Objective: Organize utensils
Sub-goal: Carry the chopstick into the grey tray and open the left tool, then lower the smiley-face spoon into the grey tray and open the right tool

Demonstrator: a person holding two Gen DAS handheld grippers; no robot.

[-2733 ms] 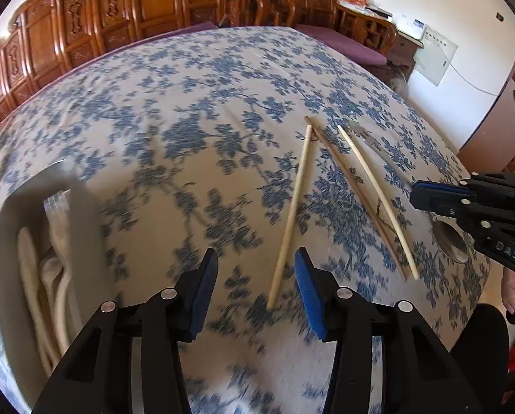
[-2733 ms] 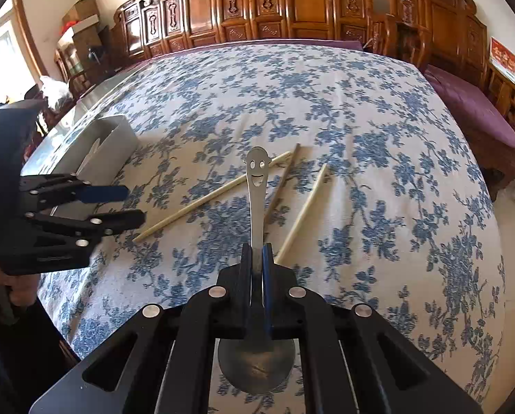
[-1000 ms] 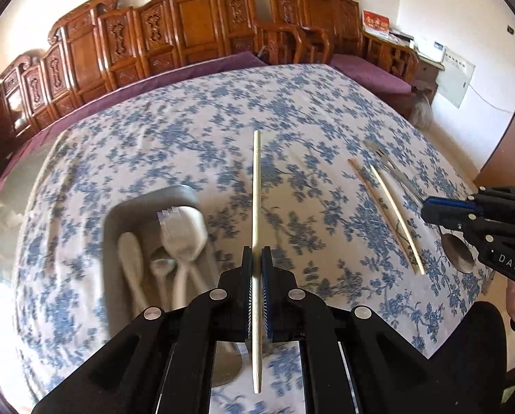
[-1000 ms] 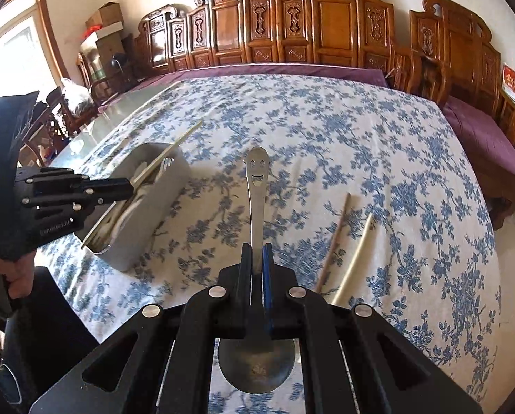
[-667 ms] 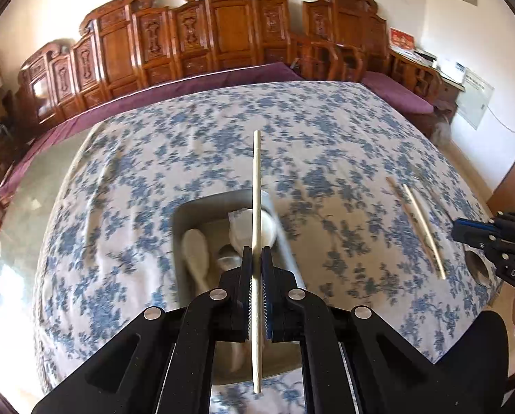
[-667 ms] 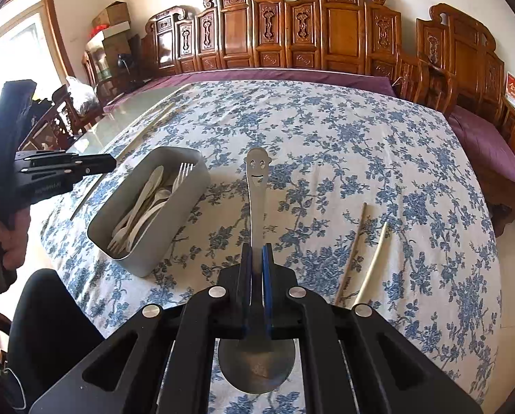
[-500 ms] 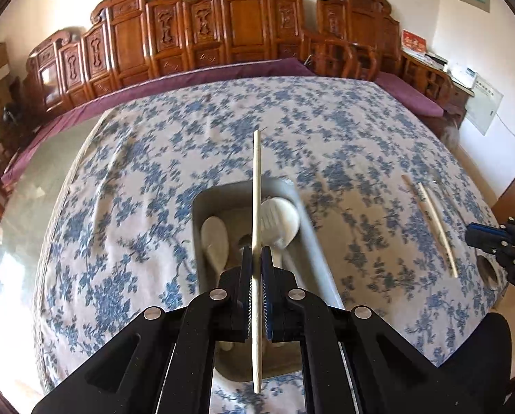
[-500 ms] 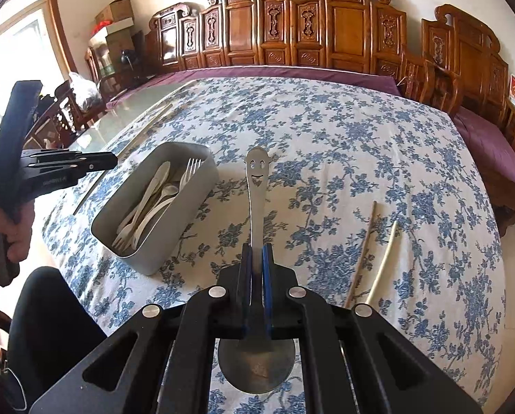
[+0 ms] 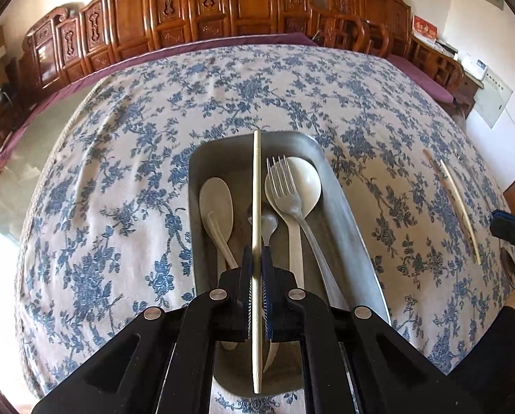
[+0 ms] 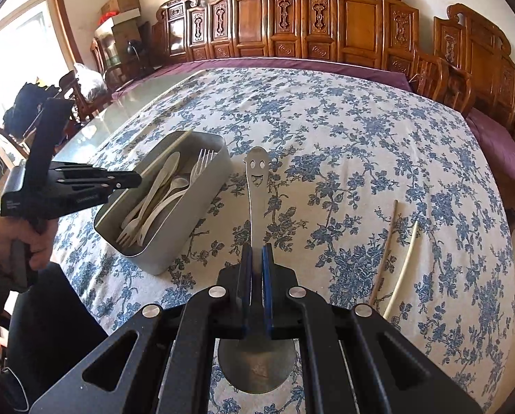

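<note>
Left tongs (image 9: 256, 289) grip a chopstick (image 9: 256, 189), its length parallel to the metal tray (image 9: 347, 214) at frame centre below (drop looks imminent); right tongs (image 10: 256, 276) clamp the smiley spoon (image 10: 255, 186).

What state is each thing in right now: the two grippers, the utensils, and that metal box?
Left gripper: shut on a pale chopstick, over the box.
Right gripper: shut on a smiley-handled metal spoon.
Metal box: open, holding spoons and forks.
Two chopsticks: lying loose on the tablecloth.
</note>
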